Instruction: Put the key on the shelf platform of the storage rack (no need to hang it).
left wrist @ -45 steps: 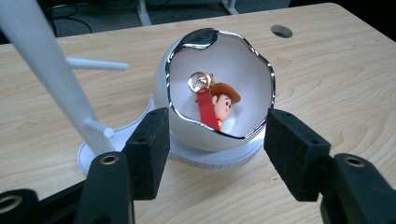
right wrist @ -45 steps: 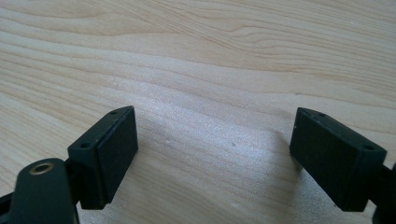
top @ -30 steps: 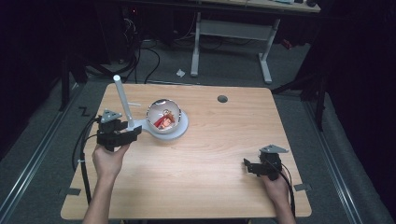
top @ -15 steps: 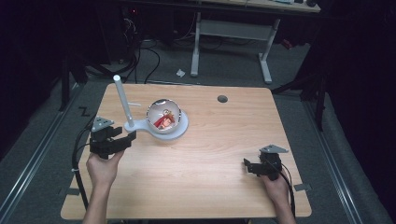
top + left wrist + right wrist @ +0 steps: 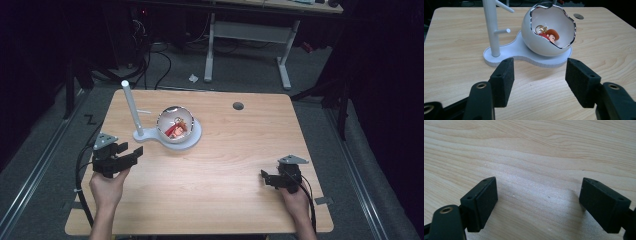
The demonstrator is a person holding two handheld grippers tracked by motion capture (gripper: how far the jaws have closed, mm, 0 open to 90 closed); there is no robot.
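A white stand [image 5: 150, 136] with an upright post [image 5: 131, 107] and side pegs carries a white egg-shaped bowl [image 5: 175, 124] with a jagged silvery rim. Inside the bowl lies a small red-hatted figure [image 5: 550, 35] with a gold ring [image 5: 539, 28]. My left gripper [image 5: 136, 151] hovers open a short way in front of and to the left of the stand, nothing between its pads [image 5: 504, 81]. My right gripper [image 5: 264, 177] sits low at the table's front right, open over bare wood, with its pads [image 5: 483, 201] wide apart.
The wooden table [image 5: 240, 150] has a round cable hole [image 5: 238, 106] at the back right. Cables trail off the table's left edge [image 5: 82, 165]. A desk frame [image 5: 250, 35] and dark floor lie beyond the far edge.
My left gripper has drawn back from the stand, toward the front left of the table. The right gripper has stayed put.
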